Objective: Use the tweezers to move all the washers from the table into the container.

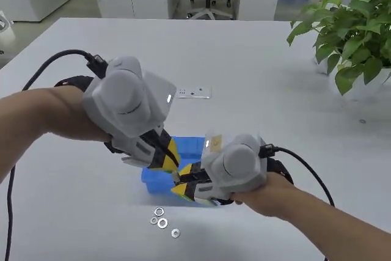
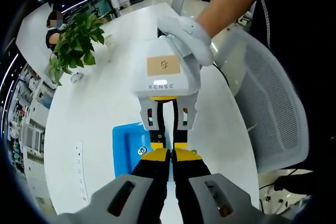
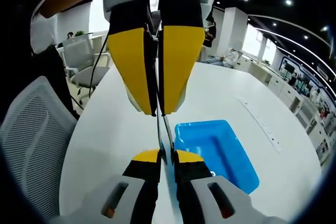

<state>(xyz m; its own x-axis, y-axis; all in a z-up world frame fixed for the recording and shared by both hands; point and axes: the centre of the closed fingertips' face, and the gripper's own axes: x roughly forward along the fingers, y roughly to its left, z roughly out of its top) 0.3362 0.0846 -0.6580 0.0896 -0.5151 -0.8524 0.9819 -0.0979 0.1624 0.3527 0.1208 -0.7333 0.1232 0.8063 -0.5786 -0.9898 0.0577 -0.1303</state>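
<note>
left claw (image 1: 165, 154): narrow, pinched on the tweezers. The right gripper view shows its yellow pads nearly together with the legs running out between them.
washers (image 1: 162, 223): a small cluster lying flat on the counter (image 1: 256, 71), just in front of the container and below both claws. None is being touched.
washer handling (judgement): light, thin, hard metal that is probably slippery. Lying flat, they give no edge to get under. Best hold is one tip through the hole and one outside the ring, pinching across the band. Take one at a time, since they sit close together.
tweezers (image 3: 160, 135): thin metal legs bridging the two claws above the container's near edge, with the tips towards the right claw.
tweezers handling (judgement): springy and narrow, so they can twist or slide between flat pads. Hold mid-leg so that squeezing closes the tips.
container (image 1: 190, 146): shallow blue tray on the counter, partly hidden under the claws.
right claw (image 3: 167, 157): narrow, own pads nearly together, and the tweezers legs run into the gap, so it looks clamped on them too.
step (judgement): the tweezers are being handed over or re-seated. No pick has started yet.
</note>
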